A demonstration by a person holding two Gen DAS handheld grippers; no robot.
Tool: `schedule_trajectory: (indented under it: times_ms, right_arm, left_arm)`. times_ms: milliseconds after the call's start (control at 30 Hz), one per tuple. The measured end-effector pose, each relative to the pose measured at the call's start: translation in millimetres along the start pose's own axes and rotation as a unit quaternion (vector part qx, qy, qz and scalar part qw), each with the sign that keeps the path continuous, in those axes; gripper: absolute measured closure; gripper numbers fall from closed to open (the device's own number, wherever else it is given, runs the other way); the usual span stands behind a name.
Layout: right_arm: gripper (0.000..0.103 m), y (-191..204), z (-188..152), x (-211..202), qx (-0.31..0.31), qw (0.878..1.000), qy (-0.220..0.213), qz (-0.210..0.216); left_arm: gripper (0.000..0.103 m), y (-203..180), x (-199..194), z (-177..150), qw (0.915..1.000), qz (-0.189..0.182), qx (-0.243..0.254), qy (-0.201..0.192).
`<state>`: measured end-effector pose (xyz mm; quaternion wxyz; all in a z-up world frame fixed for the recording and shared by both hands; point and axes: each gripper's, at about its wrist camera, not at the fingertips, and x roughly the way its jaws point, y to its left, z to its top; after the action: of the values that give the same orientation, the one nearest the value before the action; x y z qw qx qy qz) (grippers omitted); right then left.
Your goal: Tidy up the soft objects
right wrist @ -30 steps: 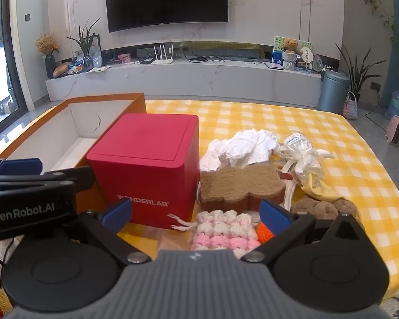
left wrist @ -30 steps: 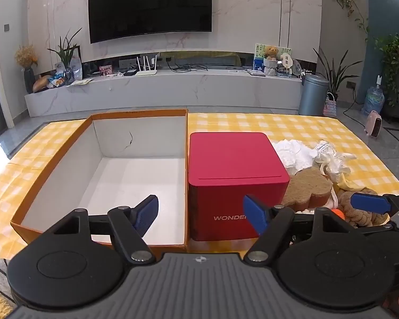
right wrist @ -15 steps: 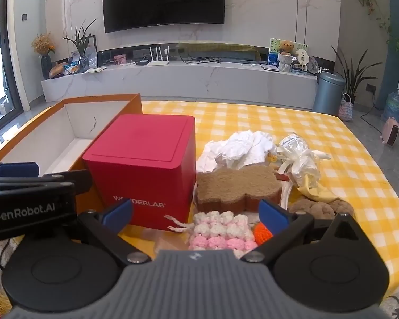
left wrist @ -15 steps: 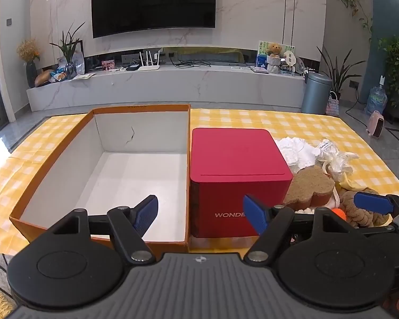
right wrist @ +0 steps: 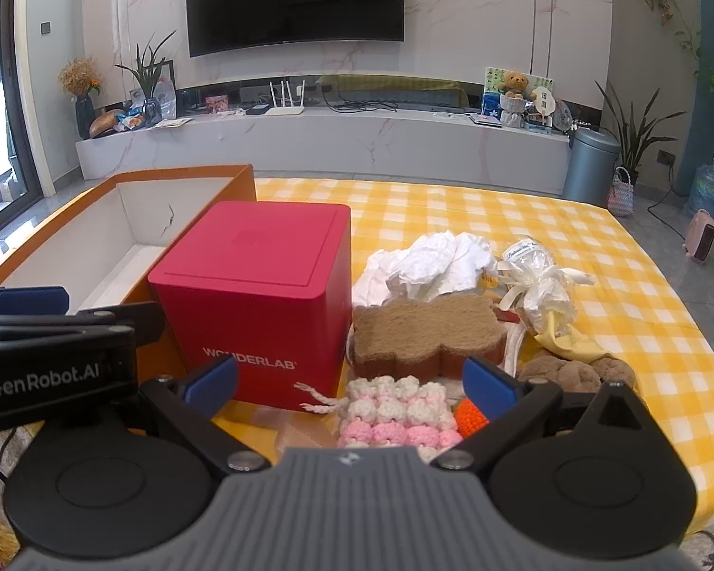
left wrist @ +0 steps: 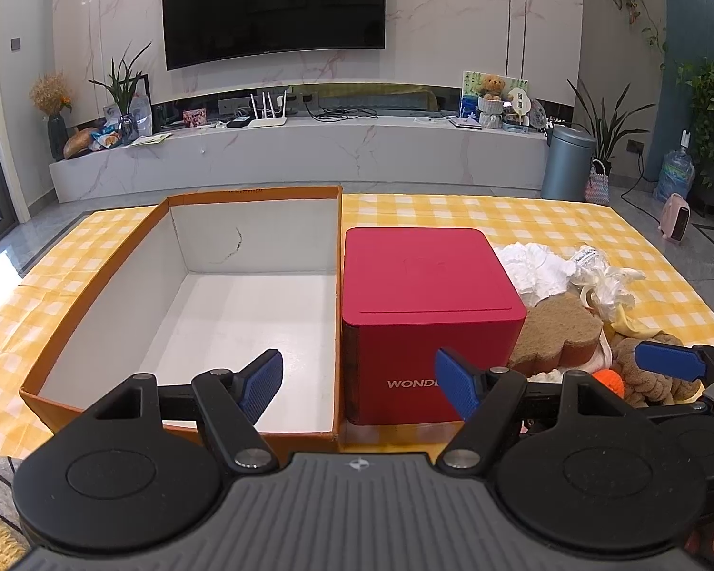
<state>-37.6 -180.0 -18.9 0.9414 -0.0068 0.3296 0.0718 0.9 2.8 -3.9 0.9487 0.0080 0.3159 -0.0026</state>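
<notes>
Left gripper wide open, holding nothing, over near edge of open orange cardboard box. Right gripper also wide open and empty, above pink-white crocheted pad. Soft pile near yellow checked tablecloth's near edge, right of red cube box

- The left tongs point forward and tilt downward, jaws spread wide, nothing between the blue pads.
- The right tongs tilt downward at a like angle, jaws equally wide apart, blue pads gripping nothing.
- The two tongs sit side by side: the left tongs' black body shows at the left edge of the right wrist view, and a right blue fingertip shows at the right edge of the left wrist view.
</notes>
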Motion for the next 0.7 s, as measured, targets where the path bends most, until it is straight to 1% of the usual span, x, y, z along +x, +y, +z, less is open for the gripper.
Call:
schedule_trajectory:
  times_ms: [700]
  right_arm:
    - [0.004, 1.0, -0.9, 0.9, -0.003, 1.0, 0.002, 0.0]
  left_arm:
    - [0.017, -0.7, -1.9, 0.2, 0.9999, 0.008, 0.01, 0.0]
